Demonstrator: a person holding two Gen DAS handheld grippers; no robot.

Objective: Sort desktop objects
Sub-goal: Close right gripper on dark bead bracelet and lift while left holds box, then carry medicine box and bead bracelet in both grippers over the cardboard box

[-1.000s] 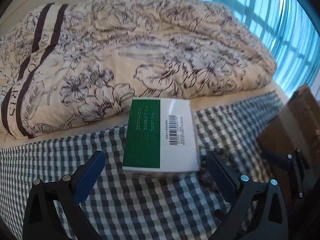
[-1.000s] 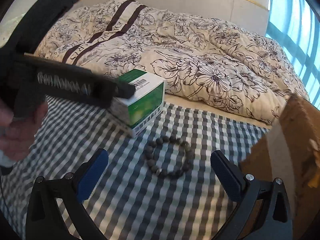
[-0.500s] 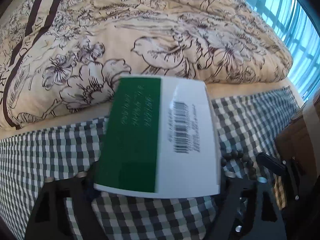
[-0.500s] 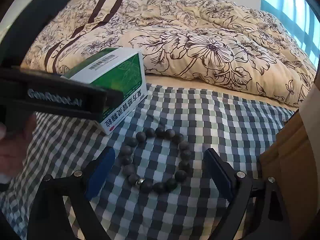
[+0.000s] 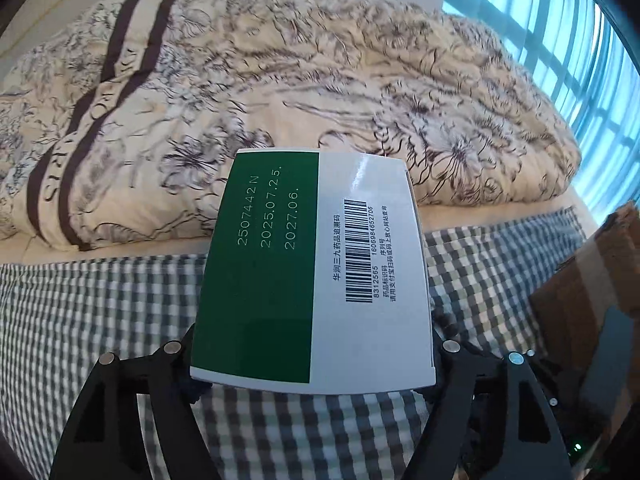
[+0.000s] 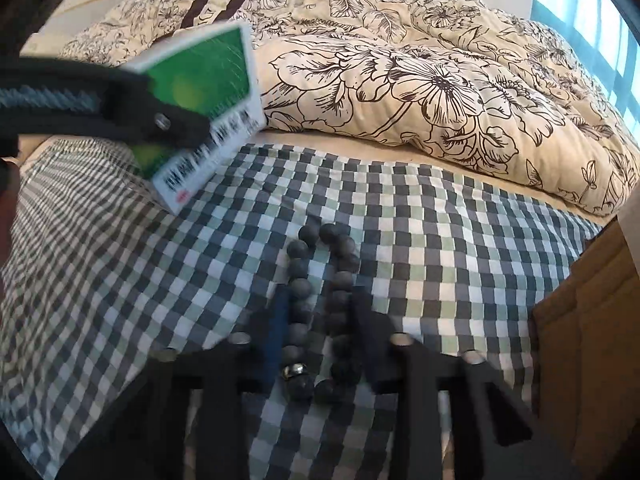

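Observation:
A green and white medicine box (image 5: 316, 272) with a barcode sits between the fingers of my left gripper (image 5: 314, 346), whose jaws are closing, and the pads press on its sides. In the right wrist view the same box (image 6: 208, 92) hangs tilted above the checked cloth (image 6: 440, 240), with one left finger (image 6: 160, 120) across it. My right gripper (image 6: 320, 310) is low on the cloth with its jaws closing on a dark bead bracelet (image 6: 300, 288). The bracelet's loop is squeezed into a narrow oval between the pads.
A floral quilt (image 5: 320, 80) is heaped on the bed behind the checked cloth. A brown cardboard box (image 6: 592, 340) stands at the right edge, close to my right gripper. A bright window (image 5: 560, 40) is at the far right.
My left gripper closed around the medicine box and raised it off the cloth. My right gripper came down over the bracelet and closed, pinching the round loop narrow.

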